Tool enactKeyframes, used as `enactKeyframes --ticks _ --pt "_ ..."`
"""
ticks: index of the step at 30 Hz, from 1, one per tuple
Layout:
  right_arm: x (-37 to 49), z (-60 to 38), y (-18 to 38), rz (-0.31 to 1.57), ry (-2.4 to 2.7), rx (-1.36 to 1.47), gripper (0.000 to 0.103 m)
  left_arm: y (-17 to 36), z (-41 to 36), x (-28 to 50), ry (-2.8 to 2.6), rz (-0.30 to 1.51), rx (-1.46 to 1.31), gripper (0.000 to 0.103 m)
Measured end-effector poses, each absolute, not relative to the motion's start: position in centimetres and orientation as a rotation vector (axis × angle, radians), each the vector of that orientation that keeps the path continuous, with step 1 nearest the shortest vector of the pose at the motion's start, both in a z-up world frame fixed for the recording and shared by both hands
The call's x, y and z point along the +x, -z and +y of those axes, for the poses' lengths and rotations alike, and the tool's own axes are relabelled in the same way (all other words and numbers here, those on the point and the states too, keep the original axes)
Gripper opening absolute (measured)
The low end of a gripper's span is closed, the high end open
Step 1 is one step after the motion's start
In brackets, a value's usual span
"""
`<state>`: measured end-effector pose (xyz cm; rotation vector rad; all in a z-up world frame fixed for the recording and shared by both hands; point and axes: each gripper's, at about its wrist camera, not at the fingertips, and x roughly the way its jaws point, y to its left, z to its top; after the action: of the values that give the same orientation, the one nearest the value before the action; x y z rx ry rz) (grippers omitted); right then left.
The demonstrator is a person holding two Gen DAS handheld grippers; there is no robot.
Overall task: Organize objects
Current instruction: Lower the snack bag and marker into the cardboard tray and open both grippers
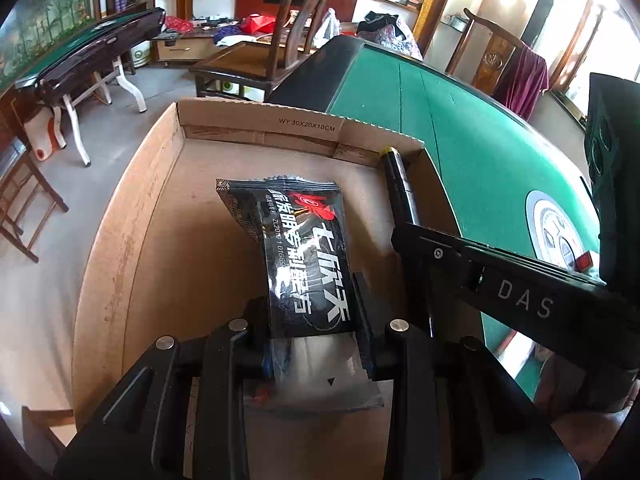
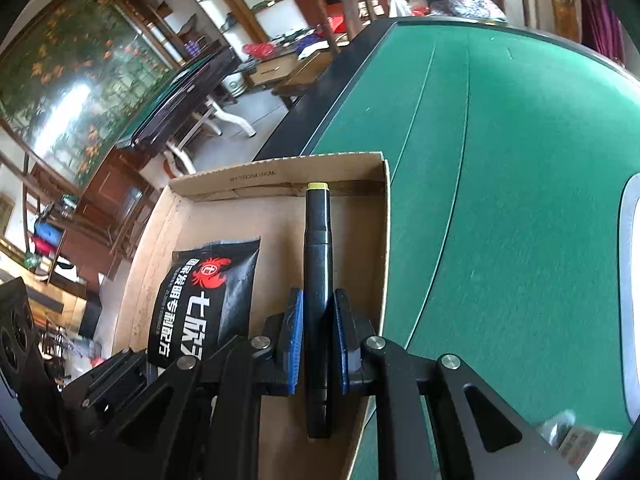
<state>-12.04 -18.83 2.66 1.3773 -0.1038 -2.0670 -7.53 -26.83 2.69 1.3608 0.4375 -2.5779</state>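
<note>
Both hands were over the cardboard box [image 2: 276,216] at the edge of the green table [image 2: 500,184]. The left gripper [image 1: 316,320] was clenched on a black sachet [image 1: 304,248], whose far end hung over the middle of the box floor. The right gripper [image 2: 318,336] was clamped on a black marker [image 2: 318,264], which lay along the box's right wall, yellow tip near the far wall. What worried me was crowding: the two tools sat close together inside the box, and a careless release might have knocked one into the other. The marker, being round, could have rolled under the sachet; the slick sachet could have flopped over the box rim.
</note>
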Motion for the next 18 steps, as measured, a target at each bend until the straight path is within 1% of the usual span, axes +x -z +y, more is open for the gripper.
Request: enactKeyframes --ticks 3,7,8,9,11,12,13,15,18 --pt "-10.4 -18.8 -2.8 -0.088 2.032 1.371 0.013 -2.8 -26.7 -5.6 2.57 0.445 1.342 0.031" --pt "-8.2 -19.3 -3.0 -0.016 1.99 1.344 0.014 -3.1 -26.5 -3.8 2.567 0.449 1.317 0.031" --pt "-7.9 -19.5 -3.1 0.0 1.985 1.343 0.014 -3.2 -26.5 -3.5 2.573 0.452 1.303 0.031" --pt "-7.6 -19.4 -3.2 0.014 1.992 1.34 0.014 -3.3 -26.6 -3.4 2.569 0.451 1.299 0.034" --pt "-7.1 -18.8 -3.9 -0.005 1.989 1.31 0.015 -3.5 -26.6 -3.2 2.576 0.462 1.285 0.035" --pt "-6.7 -18.2 -4.5 -0.02 1.993 1.279 0.015 -3.5 -26.6 -3.1 2.582 0.468 1.286 0.037" --pt "-6.4 -17.8 -5.1 -0.02 2.004 1.261 0.015 -3.6 -26.6 -3.1 2.585 0.475 1.291 0.045" --pt "-5.7 -16.3 -6.2 -0.022 2.016 1.219 0.015 -3.8 -26.5 -3.1 2.593 0.477 1.296 0.056" --pt "-4.4 -13.5 -7.4 -0.066 1.998 1.173 0.015 -4.6 -26.1 -2.3 2.602 0.48 1.254 0.056"
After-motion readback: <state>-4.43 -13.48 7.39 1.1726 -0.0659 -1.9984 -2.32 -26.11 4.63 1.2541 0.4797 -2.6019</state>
